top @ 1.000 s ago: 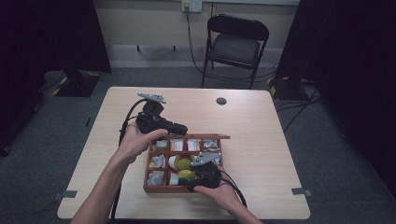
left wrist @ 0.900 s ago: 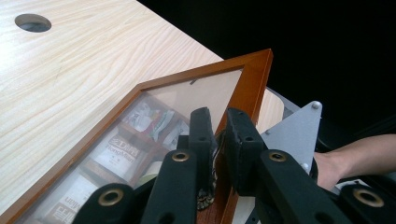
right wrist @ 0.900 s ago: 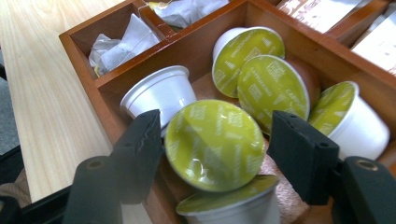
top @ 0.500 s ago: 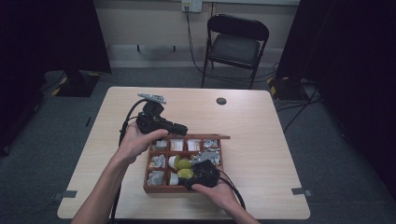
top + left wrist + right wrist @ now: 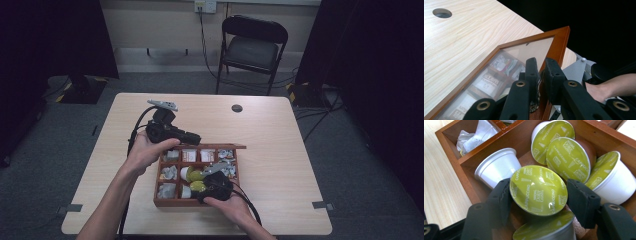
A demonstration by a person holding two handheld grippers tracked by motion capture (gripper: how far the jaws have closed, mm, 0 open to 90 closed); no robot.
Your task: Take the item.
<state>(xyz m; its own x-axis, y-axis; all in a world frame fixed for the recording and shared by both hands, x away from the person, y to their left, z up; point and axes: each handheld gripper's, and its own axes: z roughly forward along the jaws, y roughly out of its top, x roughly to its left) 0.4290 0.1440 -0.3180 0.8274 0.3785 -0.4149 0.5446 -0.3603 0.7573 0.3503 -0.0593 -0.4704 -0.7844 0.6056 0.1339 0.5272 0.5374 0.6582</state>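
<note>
Grey carpet and a folding chair [image 5: 254, 47] surround the pale wooden table [image 5: 280, 150]; left gripper [image 5: 541, 75] clamps the box lid [image 5: 560, 42], right gripper [image 5: 539, 195], jaws just closing, grasps a capsule [image 5: 538, 190]

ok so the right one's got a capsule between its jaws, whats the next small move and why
Probably lift it straight up. The right hand-held gripper has just been closing, and its jaws now press both sides of a green-lidded capsule among other capsules in the wooden box. The left hand-held gripper pinches the glass lid's frame, holding it open, so the way up looks clear.
</note>
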